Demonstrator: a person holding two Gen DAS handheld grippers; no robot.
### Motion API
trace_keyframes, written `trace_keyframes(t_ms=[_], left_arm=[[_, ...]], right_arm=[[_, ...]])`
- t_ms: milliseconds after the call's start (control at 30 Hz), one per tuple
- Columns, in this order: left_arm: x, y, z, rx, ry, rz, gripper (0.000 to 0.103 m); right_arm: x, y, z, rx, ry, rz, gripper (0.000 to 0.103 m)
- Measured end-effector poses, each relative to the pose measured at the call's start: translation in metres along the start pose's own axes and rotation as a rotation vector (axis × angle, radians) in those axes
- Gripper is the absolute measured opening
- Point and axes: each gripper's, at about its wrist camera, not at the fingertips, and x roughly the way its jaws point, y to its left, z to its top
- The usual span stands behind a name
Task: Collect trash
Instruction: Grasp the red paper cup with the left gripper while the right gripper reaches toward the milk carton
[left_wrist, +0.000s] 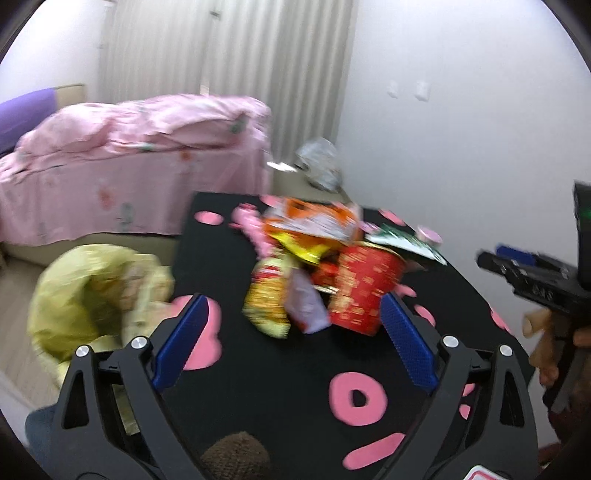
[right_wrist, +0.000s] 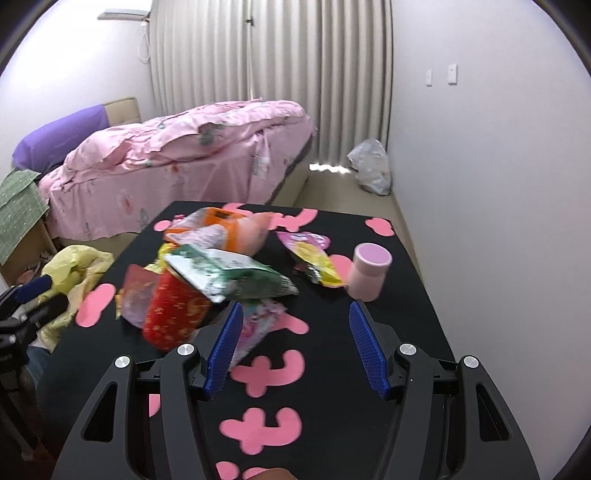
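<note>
A heap of trash lies on the black table (left_wrist: 295, 369) with pink shapes. In it are a red noodle cup (left_wrist: 364, 288) (right_wrist: 173, 312), a yellow snack bag (left_wrist: 267, 301), an orange wrapper (left_wrist: 314, 219) (right_wrist: 218, 229) and a green-and-white packet (right_wrist: 232, 277). A yellow-and-pink wrapper (right_wrist: 314, 258) lies apart, near a pink cup (right_wrist: 369, 271). My left gripper (left_wrist: 291, 343) is open, just short of the heap, its right pad beside the red cup. My right gripper (right_wrist: 295, 343) is open over the table, a pink wrapper (right_wrist: 258, 325) by its left pad.
A yellow bag (left_wrist: 92, 295) (right_wrist: 77, 269) hangs open off the table's left edge. A pink bed (right_wrist: 184, 162) stands behind the table. A white plastic bag (right_wrist: 371, 166) lies on the floor by the curtain. A wall runs close along the right.
</note>
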Motion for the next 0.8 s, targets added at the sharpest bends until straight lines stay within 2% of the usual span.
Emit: trace_keyframes(t_ms=[133, 300, 467, 500, 633, 800], left_arm=[[0.037, -0.024, 0.005, 0.094, 0.048, -0.066, 0.089], [0.078, -0.043, 0.012, 0.137, 0.088, -0.136, 0.088], [0.117, -0.048, 0.015, 0.148, 0.191, -0.149, 0.064], [0.118, -0.043, 0.015, 0.12, 0.205, -0.151, 0.059], [0.095, -0.03, 0.008, 0.079, 0.207, -0.201, 0.059], [0.064, -0.014, -0.01, 0.066, 0.234, -0.177, 0.059]], right_arm=[[0.007, -0.01, -0.003, -0.008, 0.005, -0.044, 0.057], [0.016, -0.029, -0.009, 0.03, 0.029, -0.068, 0.057], [0.022, -0.043, -0.015, 0.083, 0.053, -0.054, 0.057], [0.023, -0.044, -0.017, 0.086, 0.054, -0.054, 0.057], [0.023, -0.044, -0.016, 0.075, 0.044, -0.059, 0.057], [0.028, -0.038, -0.002, 0.08, 0.022, -0.014, 0.057]])
